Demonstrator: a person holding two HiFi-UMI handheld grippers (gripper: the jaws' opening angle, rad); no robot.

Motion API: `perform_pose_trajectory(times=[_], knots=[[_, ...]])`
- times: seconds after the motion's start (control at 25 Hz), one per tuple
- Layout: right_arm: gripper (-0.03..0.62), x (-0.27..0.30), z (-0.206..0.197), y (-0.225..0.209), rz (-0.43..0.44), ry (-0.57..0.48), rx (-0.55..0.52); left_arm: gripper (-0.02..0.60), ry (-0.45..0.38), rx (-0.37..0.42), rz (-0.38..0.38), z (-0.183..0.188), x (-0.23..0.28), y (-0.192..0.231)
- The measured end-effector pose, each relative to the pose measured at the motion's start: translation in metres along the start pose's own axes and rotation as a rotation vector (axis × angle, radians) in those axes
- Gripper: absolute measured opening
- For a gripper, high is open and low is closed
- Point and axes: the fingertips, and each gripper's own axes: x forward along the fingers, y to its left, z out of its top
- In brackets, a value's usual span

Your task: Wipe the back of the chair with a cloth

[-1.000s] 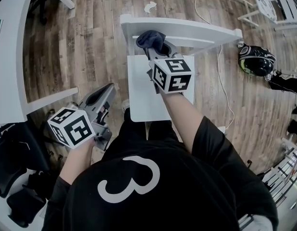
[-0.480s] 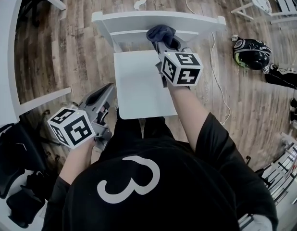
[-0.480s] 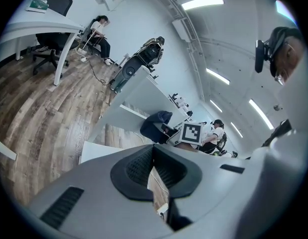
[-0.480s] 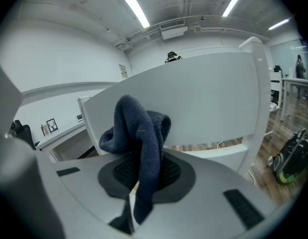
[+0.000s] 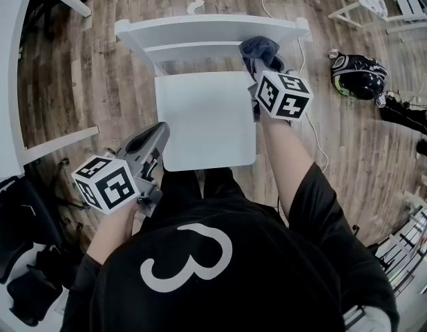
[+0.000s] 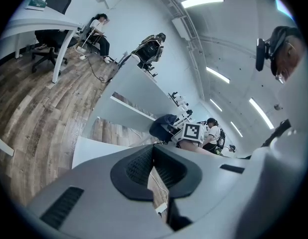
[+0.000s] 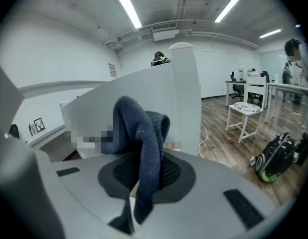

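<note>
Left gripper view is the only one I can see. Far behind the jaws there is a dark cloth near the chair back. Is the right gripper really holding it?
Observer: Yes. In the right gripper view, the right gripper has its jaws closed on the blue cloth, which hangs folded between them.
Operator: Where along the chair back is it?
Observer: In the head view it is at the backrest, near its right end, close to the corner post.
Operator: Is anything on the floor on that side?
Observer: A black and green thing, perhaps a helmet or bag, lies on the wooden floor to the right of the chair, apart from it.
</note>
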Motion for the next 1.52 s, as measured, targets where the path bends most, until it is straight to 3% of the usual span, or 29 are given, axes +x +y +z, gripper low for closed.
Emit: perform_pose_trajectory(times=[0.24, 0.6, 1.16, 1.4, 1.52], knots=[[0.05, -0.007, 0.001, -0.031, -0.052, 0.0, 0.034, 0.014, 0.014, 0.001, -0.004, -0.005, 0.005, -0.006], [0.049, -0.015, 0.0, -0.022, -0.068, -0.034, 0.066, 0.013, 0.012, -0.014, -0.002, -0.002, -0.002, 0.007], [0.049, 0.015, -0.042, 0.158, 0.22, 0.053, -0.067, 0.014, -0.007, -0.066, 0.031, 0.019, -0.042, 0.067], [0.049, 0.045, -0.058, 0.205, 0.282, 0.087, -0.021, 0.013, -0.012, -0.079, 0.053, 0.03, -0.058, 0.094], [0.049, 0.061, -0.063, 0.212, 0.273, 0.097, -0.025, 0.013, -0.013, -0.088, 0.058, 0.032, -0.063, 0.103]])
